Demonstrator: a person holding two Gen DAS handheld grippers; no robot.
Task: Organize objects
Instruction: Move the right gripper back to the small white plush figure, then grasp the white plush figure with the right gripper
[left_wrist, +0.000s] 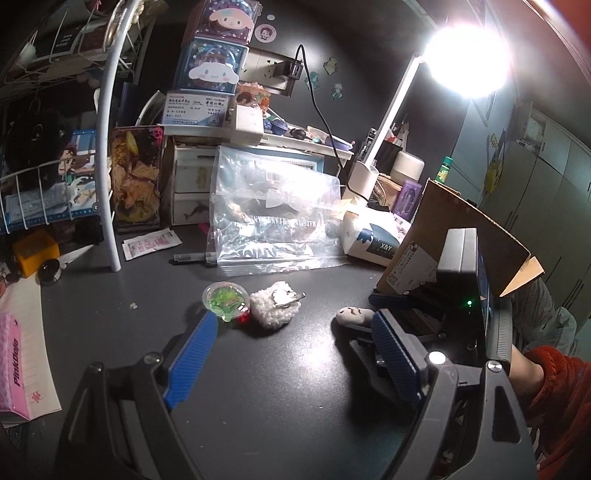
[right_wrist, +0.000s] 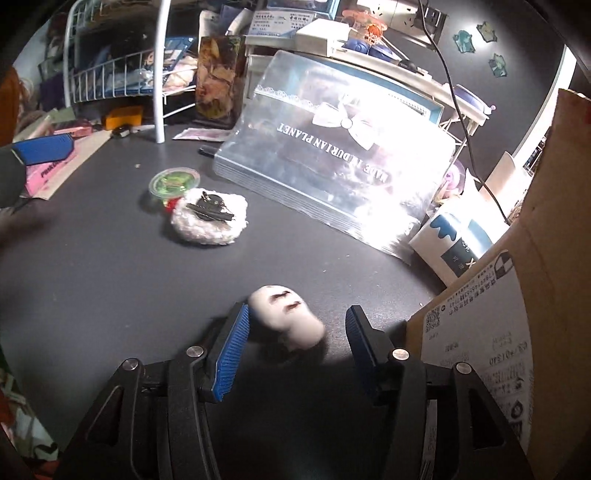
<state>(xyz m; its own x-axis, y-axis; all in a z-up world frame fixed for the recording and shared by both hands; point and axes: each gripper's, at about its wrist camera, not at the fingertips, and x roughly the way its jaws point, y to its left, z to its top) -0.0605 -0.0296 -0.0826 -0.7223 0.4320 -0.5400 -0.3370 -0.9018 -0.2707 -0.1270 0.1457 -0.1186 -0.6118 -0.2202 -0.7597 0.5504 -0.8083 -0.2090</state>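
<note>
A small white plush toy (right_wrist: 286, 319) with dark marks lies on the dark desk between the open fingers of my right gripper (right_wrist: 295, 332); it also shows in the left wrist view (left_wrist: 352, 315). A fluffy white pouch (right_wrist: 208, 218) with a dark metal clip on top lies further off, touching a round green clear case (right_wrist: 173, 181). In the left wrist view the pouch (left_wrist: 275, 308) and the green case (left_wrist: 225, 297) lie just ahead of my open, empty left gripper (left_wrist: 295, 332). A cardboard box (right_wrist: 535, 277) stands at the right.
A clear plastic bag (left_wrist: 273, 214) with printed text leans against white drawers at the back. A black pen (left_wrist: 194, 258) lies in front of it. A white wire rack (left_wrist: 51, 192), a pink packet (left_wrist: 14, 339), a tissue box (left_wrist: 373, 236) and a bright lamp (left_wrist: 465, 55) surround the desk.
</note>
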